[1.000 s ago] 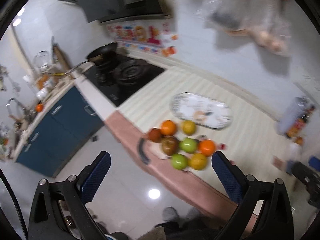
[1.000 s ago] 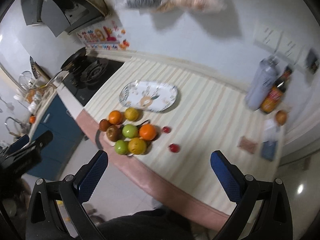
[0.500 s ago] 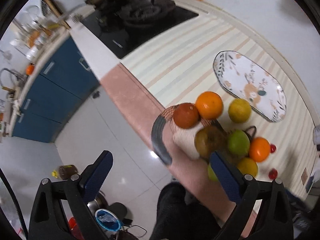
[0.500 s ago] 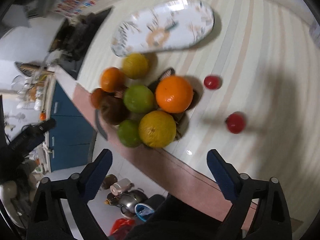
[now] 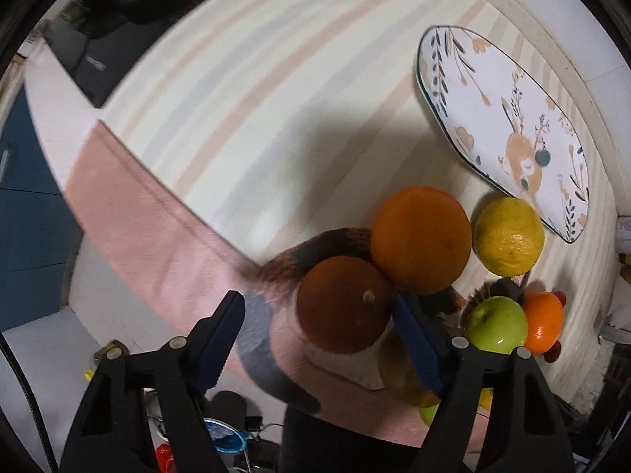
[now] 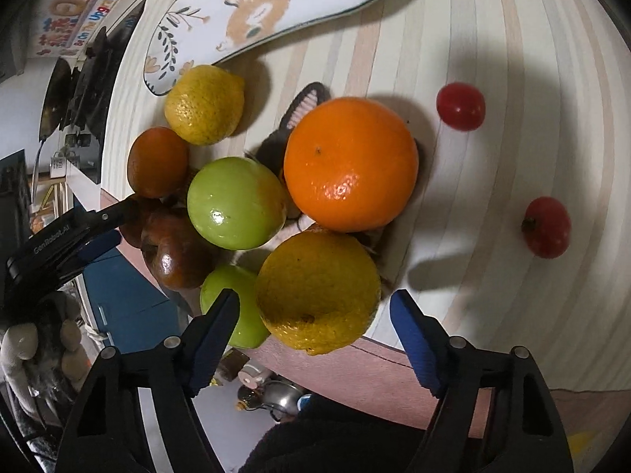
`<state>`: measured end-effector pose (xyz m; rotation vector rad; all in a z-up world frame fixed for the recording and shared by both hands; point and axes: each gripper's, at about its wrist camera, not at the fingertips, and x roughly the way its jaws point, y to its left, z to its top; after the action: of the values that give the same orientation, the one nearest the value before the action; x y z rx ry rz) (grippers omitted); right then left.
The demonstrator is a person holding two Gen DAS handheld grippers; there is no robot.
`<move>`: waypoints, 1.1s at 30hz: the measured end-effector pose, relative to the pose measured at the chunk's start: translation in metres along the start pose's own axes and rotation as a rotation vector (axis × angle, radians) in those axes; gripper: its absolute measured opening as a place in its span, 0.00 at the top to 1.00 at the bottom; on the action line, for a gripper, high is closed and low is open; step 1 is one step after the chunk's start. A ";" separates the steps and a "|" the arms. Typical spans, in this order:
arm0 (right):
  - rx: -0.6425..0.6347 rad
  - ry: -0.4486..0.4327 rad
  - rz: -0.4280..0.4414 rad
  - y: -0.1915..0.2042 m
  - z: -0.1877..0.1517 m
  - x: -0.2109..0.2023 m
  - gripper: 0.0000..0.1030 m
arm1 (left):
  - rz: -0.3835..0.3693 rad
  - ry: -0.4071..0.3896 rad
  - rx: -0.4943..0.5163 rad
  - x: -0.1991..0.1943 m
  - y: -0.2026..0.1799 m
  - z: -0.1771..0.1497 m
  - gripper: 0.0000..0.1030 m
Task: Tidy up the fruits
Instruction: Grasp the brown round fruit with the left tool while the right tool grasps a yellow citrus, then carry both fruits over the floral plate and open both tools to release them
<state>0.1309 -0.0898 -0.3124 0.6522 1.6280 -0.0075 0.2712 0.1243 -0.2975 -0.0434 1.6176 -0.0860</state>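
A pile of fruit lies on a net bag at the counter's front edge. In the left wrist view my open left gripper point(image 5: 319, 339) straddles a brown-orange fruit point(image 5: 343, 303); beside it are an orange point(image 5: 422, 240), a yellow citrus point(image 5: 508, 236) and a green apple point(image 5: 495, 325). In the right wrist view my open right gripper point(image 6: 315, 335) straddles a large yellow citrus point(image 6: 317, 291), in front of an orange point(image 6: 351, 163) and a green apple point(image 6: 236, 203). Neither gripper holds anything. The left gripper point(image 6: 79, 232) shows at the left.
An oval floral plate point(image 5: 508, 126) point(image 6: 268, 4) lies empty behind the pile. Two small red tomatoes point(image 6: 460, 106) point(image 6: 546, 226) lie to the right on the striped counter point(image 5: 244, 90). A black stove point(image 6: 90, 79) is at the far left. The floor lies below the pink counter edge point(image 5: 130, 205).
Both grippers have dropped from high above the counter down to the fruit pile. The left now brackets the brown-orange fruit, the right the yellow citrus. The fruit has not moved.
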 end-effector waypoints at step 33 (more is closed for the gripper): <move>-0.110 -0.264 -0.014 0.045 0.102 -0.093 0.36 | -0.188 -0.252 0.182 -0.121 -0.084 0.053 0.52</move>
<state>0.2442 -0.1276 -0.2294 0.5311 1.3679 -0.0139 0.3280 0.0486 -0.1730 -0.0631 1.3461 -0.3586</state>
